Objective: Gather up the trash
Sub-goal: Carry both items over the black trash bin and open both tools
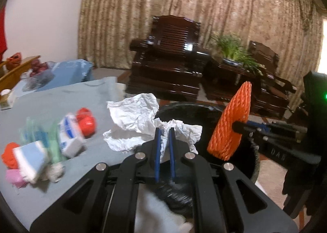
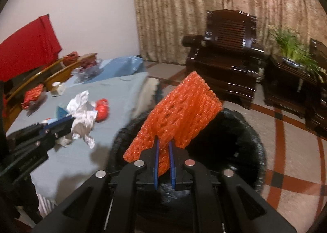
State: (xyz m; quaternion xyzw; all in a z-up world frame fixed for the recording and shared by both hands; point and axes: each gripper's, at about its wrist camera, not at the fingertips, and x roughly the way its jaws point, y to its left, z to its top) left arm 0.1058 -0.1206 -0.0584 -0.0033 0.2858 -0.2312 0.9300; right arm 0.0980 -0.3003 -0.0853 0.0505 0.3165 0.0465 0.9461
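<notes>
Left gripper fingers pinching crumpled paper, right gripper fingers pinching orange foam net. Best carried fully over the black bin (rim cleared) before releasing.

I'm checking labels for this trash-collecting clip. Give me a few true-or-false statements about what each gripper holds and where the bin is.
1. The left gripper is shut on the crumpled white paper. True.
2. The right gripper is empty. False: it is shut on the orange foam net.
3. The black bin stands beside the table, under the net. True.
4. The table is cleared. False: a tissue pack and other litter remain.
</notes>
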